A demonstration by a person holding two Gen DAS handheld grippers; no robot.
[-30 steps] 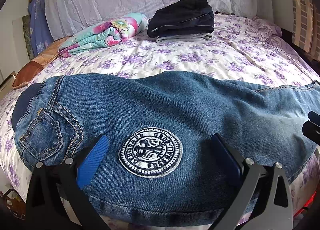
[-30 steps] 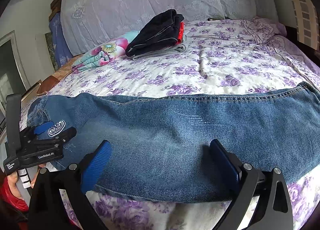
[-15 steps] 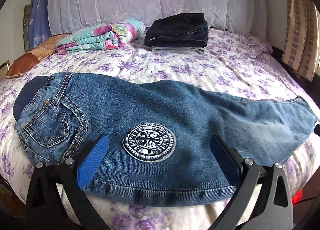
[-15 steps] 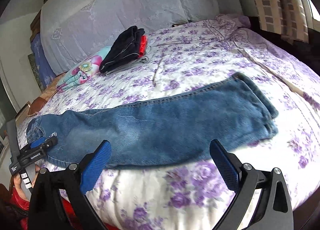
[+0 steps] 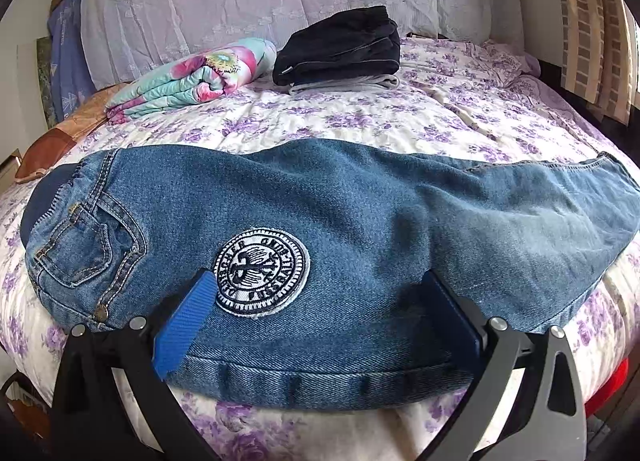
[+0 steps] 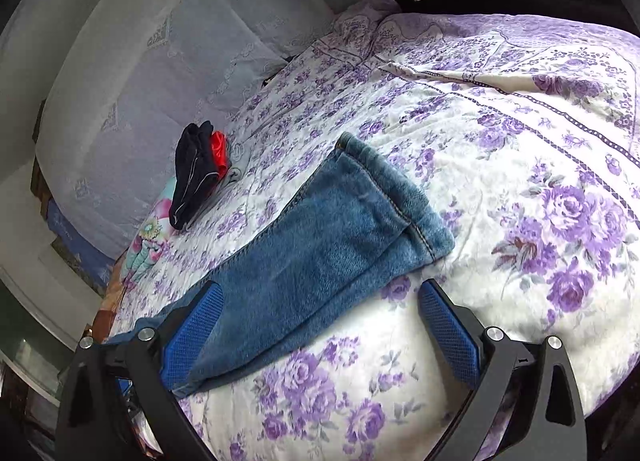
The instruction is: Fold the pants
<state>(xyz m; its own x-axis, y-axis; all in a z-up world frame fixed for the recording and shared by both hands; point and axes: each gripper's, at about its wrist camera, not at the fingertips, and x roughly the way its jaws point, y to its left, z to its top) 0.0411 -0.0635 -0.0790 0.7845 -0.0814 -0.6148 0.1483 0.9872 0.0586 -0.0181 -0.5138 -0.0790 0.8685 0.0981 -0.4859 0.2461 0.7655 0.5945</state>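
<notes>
Here: blue denim pants (image 5: 340,229), laid flat along the bed's (image 6: 520,181) near edge, hem toward open floral quilt. My left tongs (image 5: 320,325) and right tongs (image 6: 320,325) gape wide, seemingly empty.

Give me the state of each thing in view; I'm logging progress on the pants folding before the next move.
jeans: laid flat lengthwise on the bed, legs stacked, not yet folded across.
left gripper: open, over the waist end by the round patch.
right gripper: open, near the leg hem.
dark clothes pile: folded, stacked.
floral blanket: rolled up.
bedspread: spread out, slightly wrinkled.
</notes>
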